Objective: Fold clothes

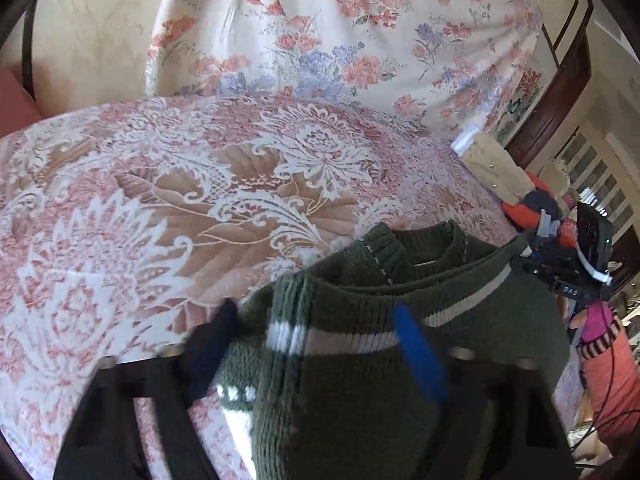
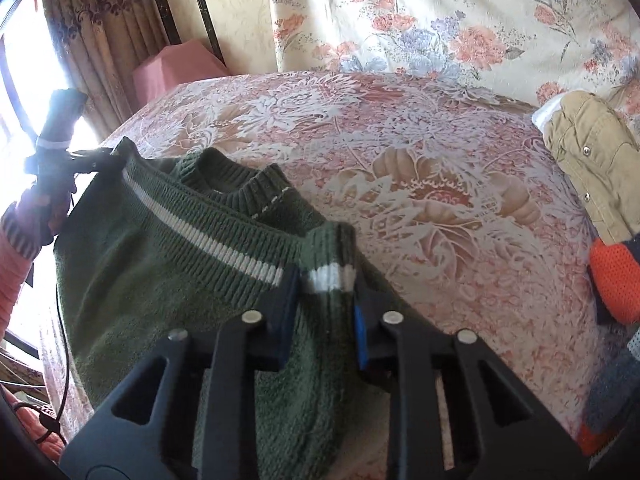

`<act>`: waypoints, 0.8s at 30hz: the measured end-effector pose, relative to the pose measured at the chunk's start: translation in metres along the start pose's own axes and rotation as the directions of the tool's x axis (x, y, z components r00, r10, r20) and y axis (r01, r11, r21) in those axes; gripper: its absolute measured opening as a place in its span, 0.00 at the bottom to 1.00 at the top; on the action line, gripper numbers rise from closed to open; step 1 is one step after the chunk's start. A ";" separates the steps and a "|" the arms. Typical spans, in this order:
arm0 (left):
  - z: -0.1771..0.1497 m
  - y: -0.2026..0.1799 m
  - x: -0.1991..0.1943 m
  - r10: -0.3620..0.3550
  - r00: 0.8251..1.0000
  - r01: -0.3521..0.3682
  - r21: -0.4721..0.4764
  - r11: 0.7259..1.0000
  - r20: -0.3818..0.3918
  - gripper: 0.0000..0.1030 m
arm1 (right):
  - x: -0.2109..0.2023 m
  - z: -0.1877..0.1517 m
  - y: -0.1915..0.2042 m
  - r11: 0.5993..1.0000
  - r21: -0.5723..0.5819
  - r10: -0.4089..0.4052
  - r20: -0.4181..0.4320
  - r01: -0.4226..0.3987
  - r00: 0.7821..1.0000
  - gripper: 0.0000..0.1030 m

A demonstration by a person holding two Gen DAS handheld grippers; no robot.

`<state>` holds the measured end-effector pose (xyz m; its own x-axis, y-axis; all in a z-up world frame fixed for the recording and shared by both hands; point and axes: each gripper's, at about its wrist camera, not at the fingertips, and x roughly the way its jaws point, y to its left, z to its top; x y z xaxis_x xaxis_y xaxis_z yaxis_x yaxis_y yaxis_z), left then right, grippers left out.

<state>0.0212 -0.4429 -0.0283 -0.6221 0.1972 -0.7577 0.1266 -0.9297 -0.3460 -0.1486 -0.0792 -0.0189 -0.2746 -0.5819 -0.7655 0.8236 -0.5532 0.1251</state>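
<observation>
Over on the left, the left claw (image 1: pixel 320 344) is clamped on one end of the striped hem of a dark green sweater (image 1: pixel 360 380), with bunched knit packed between its blue-padded fingers (image 1: pixel 418 354). The sweater hangs stretched between both claws, just above the bed (image 1: pixel 160 200) with its pink and white lace-pattern cover; the collar (image 2: pixel 236 188) sags down behind the raised hem. Moving right, the right claw (image 2: pixel 326 300) has its fingers pinched on the other end of that same white-striped edge. A hand (image 1: pixel 580 316) in an orange sleeve holds it. Further right, near the bed's edge, sits a pile of clothes: a tan jacket (image 2: pixel 592 168) on top of something orange (image 2: pixel 616 280). A floral sheet (image 2: pixel 440 12) hangs behind the bed.
</observation>
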 end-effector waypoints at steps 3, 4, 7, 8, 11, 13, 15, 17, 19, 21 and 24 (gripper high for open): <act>-0.002 -0.004 0.000 0.008 1.000 -0.009 0.029 1.000 0.017 0.10 | -0.002 -0.001 0.005 1.000 -0.013 -0.026 0.019 0.027 0.999 0.13; -0.004 -0.011 -0.006 0.028 0.999 -0.030 0.052 0.998 0.041 0.10 | -0.004 -0.002 0.008 0.999 -0.020 -0.043 0.029 0.043 0.999 0.12; -0.004 -0.027 -0.026 0.047 0.993 -0.057 0.090 0.994 0.108 0.10 | -0.019 0.000 0.018 0.995 -0.028 -0.089 0.083 0.092 0.993 0.12; -0.001 -0.031 -0.034 0.038 0.992 -0.050 0.098 0.994 0.122 0.10 | -0.027 0.002 0.021 0.995 -0.027 -0.097 0.105 0.100 0.990 0.12; 0.016 -0.038 -0.047 0.045 0.988 -0.062 0.115 0.991 0.146 0.10 | -0.039 0.014 0.021 0.992 -0.023 -0.120 0.138 0.124 0.983 0.12; 0.030 -0.033 -0.038 0.075 0.989 -0.089 0.108 0.990 0.129 0.10 | -0.046 0.023 0.020 0.990 -0.019 -0.136 0.155 0.141 0.978 0.12; 0.031 -0.024 -0.017 0.095 0.992 -0.102 0.087 0.991 0.081 0.10 | -0.034 0.030 0.011 0.989 -0.005 -0.147 0.130 0.149 0.980 0.12; 0.030 -0.014 0.004 0.113 0.993 -0.115 0.066 0.991 0.030 0.10 | -0.010 0.033 0.001 0.989 0.009 -0.149 0.077 0.148 0.986 0.12; 0.030 -0.004 0.026 0.130 0.991 -0.129 0.045 0.991 -0.021 0.13 | 0.020 0.027 -0.006 0.988 0.003 -0.157 -0.014 0.157 0.987 0.12; 0.030 0.004 0.033 0.137 0.990 -0.136 0.016 0.991 -0.045 0.16 | 0.024 0.025 -0.015 0.989 0.044 -0.143 -0.039 0.144 0.989 0.15; 0.033 0.001 0.007 0.214 0.977 -0.214 -0.004 0.977 0.010 0.44 | 0.012 0.025 -0.024 0.987 0.104 -0.117 -0.023 0.119 0.993 0.32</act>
<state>-0.0084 -0.4531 -0.0160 -0.5879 -0.0096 -0.8088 0.2599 -0.9491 -0.1776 -0.1836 -0.0880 -0.0155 -0.3577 -0.4991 -0.7893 0.7288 -0.6776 0.0982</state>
